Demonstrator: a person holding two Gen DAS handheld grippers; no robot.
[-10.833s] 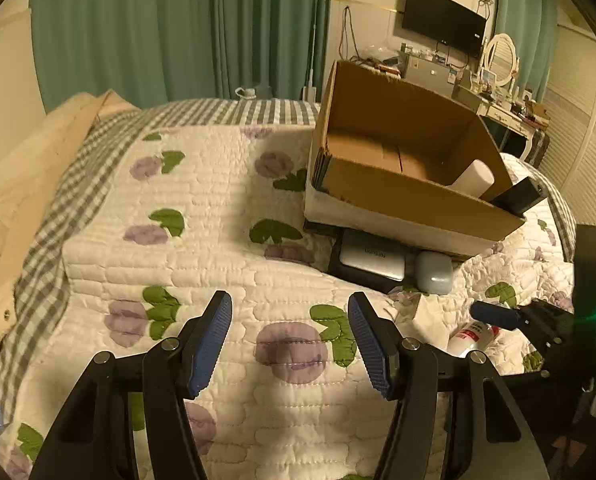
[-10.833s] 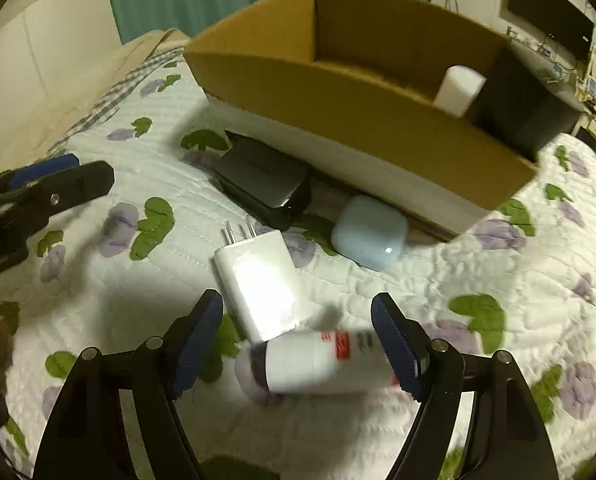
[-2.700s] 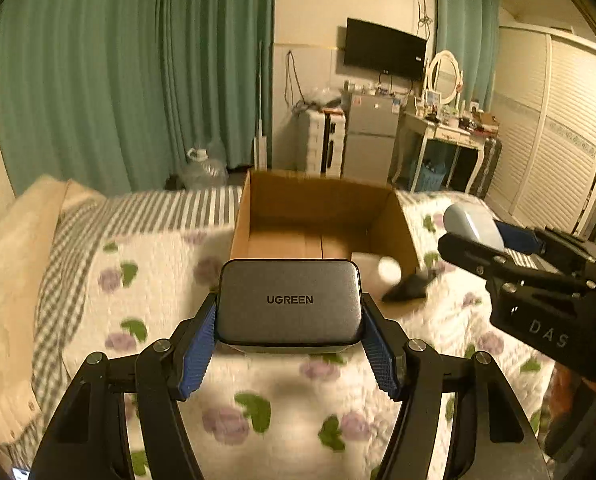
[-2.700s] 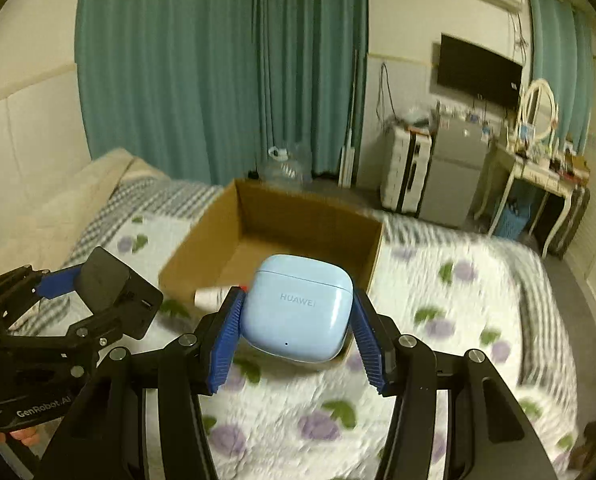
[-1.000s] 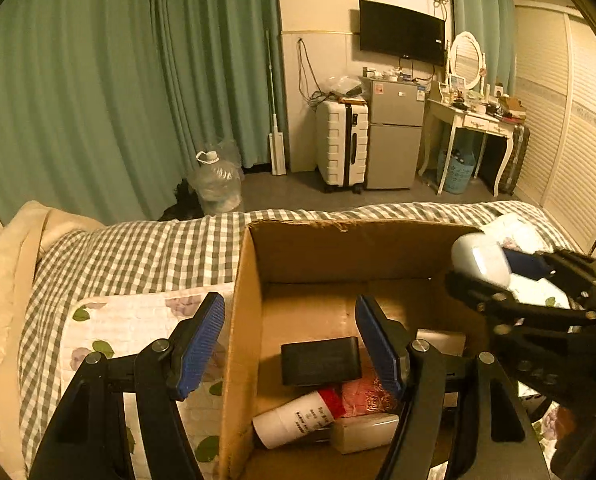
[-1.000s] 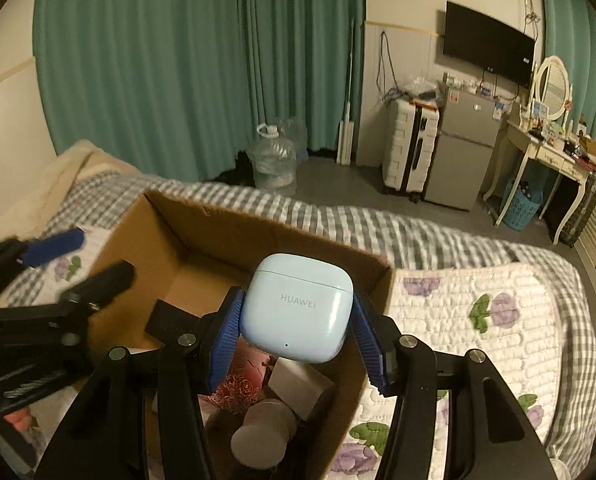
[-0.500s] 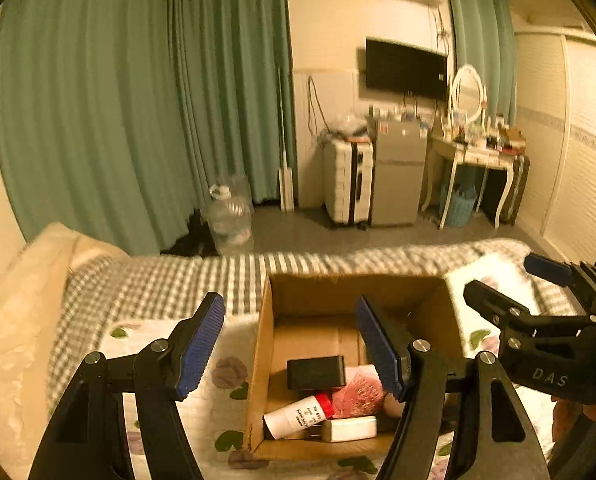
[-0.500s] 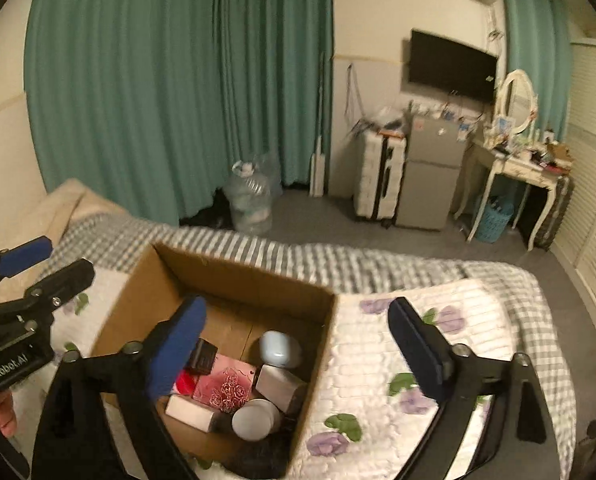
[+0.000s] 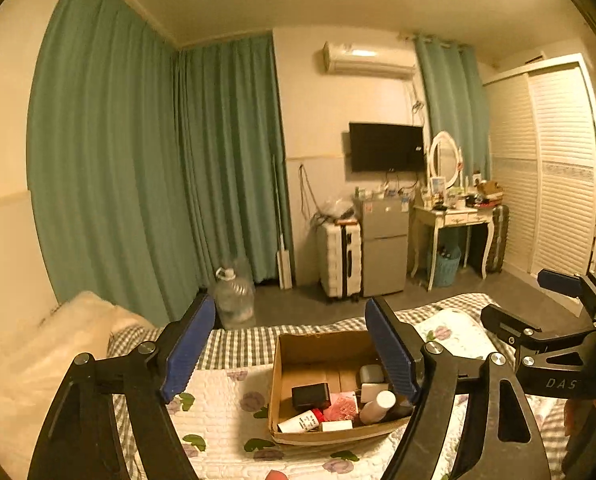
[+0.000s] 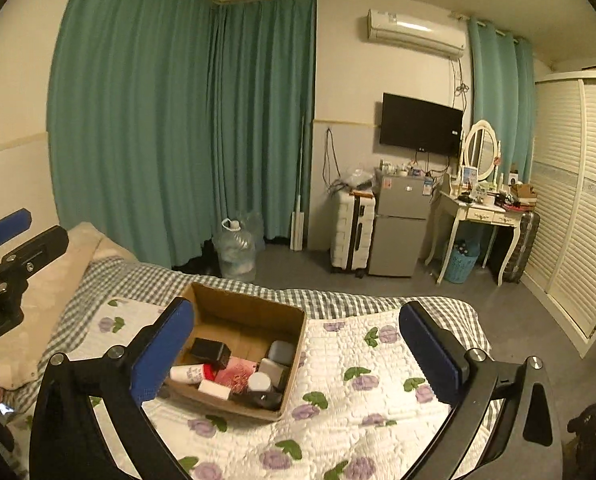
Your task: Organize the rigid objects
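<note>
An open cardboard box (image 9: pixel 286 350) (image 10: pixel 294 344) sits on the flowered quilt of the bed. In it lie a black charger (image 9: pixel 310 396) (image 10: pixel 210 352), a light blue earbud case (image 10: pixel 281 351), a white bottle with a red cap (image 9: pixel 301 421) (image 10: pixel 188 373), a pink item (image 10: pixel 235 374) and other small objects. My left gripper (image 9: pixel 294 350) is open and empty, held high above and behind the box. My right gripper (image 10: pixel 296 354) is open and empty, also well above the bed.
The white quilt (image 10: pixel 377 392) with purple flowers lies to the right of the box. A beige pillow (image 9: pixel 70 332) lies at the left. Green curtains, a water jug (image 10: pixel 236 250), a suitcase, a small fridge and a vanity table stand beyond the bed.
Both grippers have pulled up and back from the box. Since one second ago the right gripper has let go of the blue earbud case, which now lies in the box.
</note>
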